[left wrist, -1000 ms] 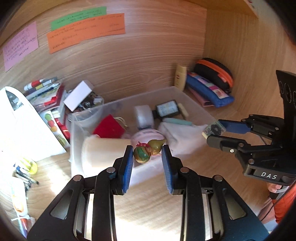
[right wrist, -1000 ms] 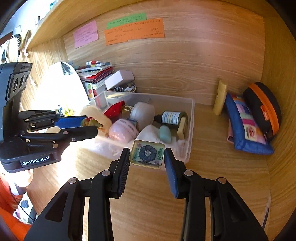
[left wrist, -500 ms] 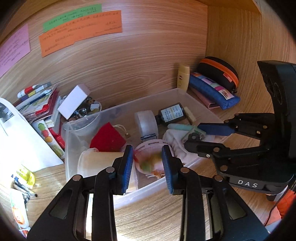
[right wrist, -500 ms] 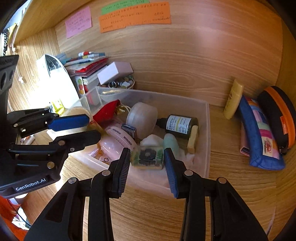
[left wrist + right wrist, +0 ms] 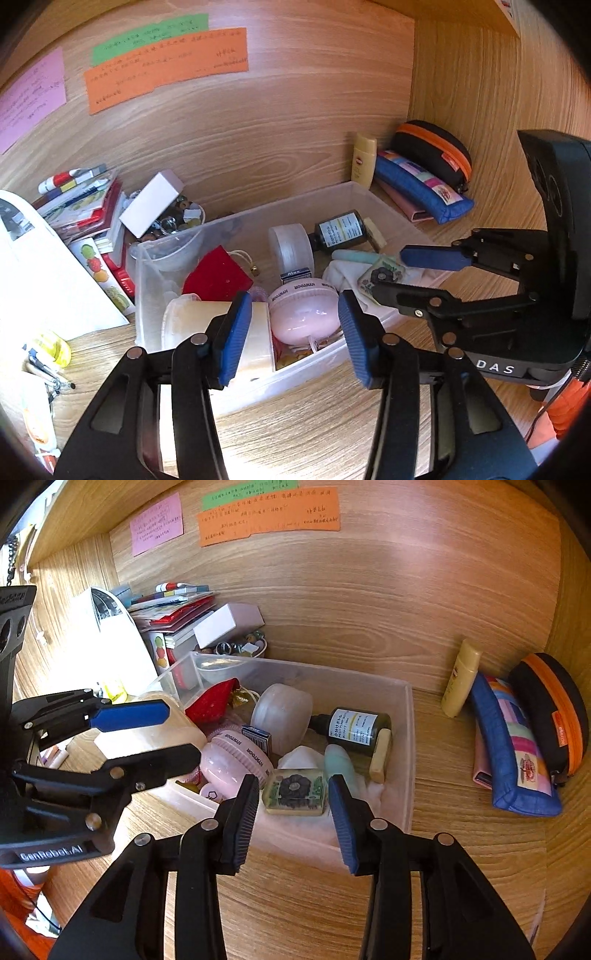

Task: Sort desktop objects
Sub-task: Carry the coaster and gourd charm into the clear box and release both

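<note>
A clear plastic bin (image 5: 354, 190) (image 5: 408, 746) on the wooden desk holds a pink round case (image 5: 304, 310) (image 5: 236, 760), a dark bottle (image 5: 341, 230) (image 5: 356, 725), a red pouch (image 5: 218, 275), a white roll (image 5: 282, 716) and white cloth. My left gripper (image 5: 295, 332) is open and empty over the bin's front, around the pink case. My right gripper (image 5: 293, 814) is open; a square flower tile (image 5: 295, 792) (image 5: 382, 275) lies on the cloth between its fingers, released.
A blue pencil case (image 5: 511, 746), a black and orange pouch (image 5: 554, 709) and a yellow tube (image 5: 460, 679) lie at the right wall. Books, a white box (image 5: 151, 208) and a bowl of trinkets stand left of the bin. Sticky notes (image 5: 162, 66) hang on the back panel.
Both grippers moved over the bin and opened. The left let go of the small gourd charm, now out of sight; the right let go of the flower tile onto the cloth.
</note>
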Motion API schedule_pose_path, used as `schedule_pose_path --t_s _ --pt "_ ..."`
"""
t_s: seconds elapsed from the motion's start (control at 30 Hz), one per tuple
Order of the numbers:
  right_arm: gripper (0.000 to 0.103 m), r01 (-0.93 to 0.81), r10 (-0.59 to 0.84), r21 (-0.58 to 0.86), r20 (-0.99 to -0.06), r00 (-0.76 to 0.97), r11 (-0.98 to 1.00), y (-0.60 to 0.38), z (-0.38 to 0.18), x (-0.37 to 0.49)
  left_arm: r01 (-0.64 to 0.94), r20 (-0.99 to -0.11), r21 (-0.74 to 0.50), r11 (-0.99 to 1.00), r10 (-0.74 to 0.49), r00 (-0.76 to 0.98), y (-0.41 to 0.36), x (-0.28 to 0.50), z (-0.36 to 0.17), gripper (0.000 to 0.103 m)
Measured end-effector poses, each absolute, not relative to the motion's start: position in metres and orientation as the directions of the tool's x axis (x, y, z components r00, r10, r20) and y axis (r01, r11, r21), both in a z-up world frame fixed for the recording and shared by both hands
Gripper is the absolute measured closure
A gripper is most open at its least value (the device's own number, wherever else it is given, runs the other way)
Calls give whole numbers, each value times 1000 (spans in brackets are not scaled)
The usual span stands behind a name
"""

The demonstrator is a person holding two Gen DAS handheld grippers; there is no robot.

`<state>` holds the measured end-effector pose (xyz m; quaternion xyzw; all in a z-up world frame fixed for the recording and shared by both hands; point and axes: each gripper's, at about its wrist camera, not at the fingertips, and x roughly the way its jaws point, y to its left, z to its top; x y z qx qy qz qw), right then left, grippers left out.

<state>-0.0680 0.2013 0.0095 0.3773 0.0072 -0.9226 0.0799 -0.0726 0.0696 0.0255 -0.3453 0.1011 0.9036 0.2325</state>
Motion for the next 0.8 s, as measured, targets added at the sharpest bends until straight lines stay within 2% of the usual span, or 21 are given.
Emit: schedule_pose_path --t_s 0.07,0.2,0.27,0.4,0.43,0.63,0.73,0.8 --pt "54 144 -131 39 -689 -712 -989 202 13 -65 -484 -664 21 -875 350 -661 67 -70 29 52" --pt "46 133 -112 20 -670 -734 -991 201 21 -55 -468 -649 17 -884 346 -677 61 -63 34 47" --pt "35 124 -101 11 -661 -743 -992 200 25 -50 -457 -640 23 -889 338 -690 58 -59 36 47" --pt "28 107 -76 -9 -646 -760 -994 197 32 -38 -424 -625 29 -905 314 -714 51 -51 39 44" --pt "24 100 -68 -13 -643 -763 -995 197 33 -35 -415 -623 20 -910 313 -717 48 -49 39 40" --pt "22 86 -57 -15 -635 -770 -996 195 35 -25 -354 -613 -18 -935 290 -735 34 -42 39 37" --pt "21 73 -44 -19 -639 -768 -997 195 33 -20 -326 -603 -5 -945 263 -754 32 -36 39 24" --pt "20 70 -42 -19 -636 -771 -997 195 33 -16 -314 -600 3 -949 249 -760 32 -33 38 23"
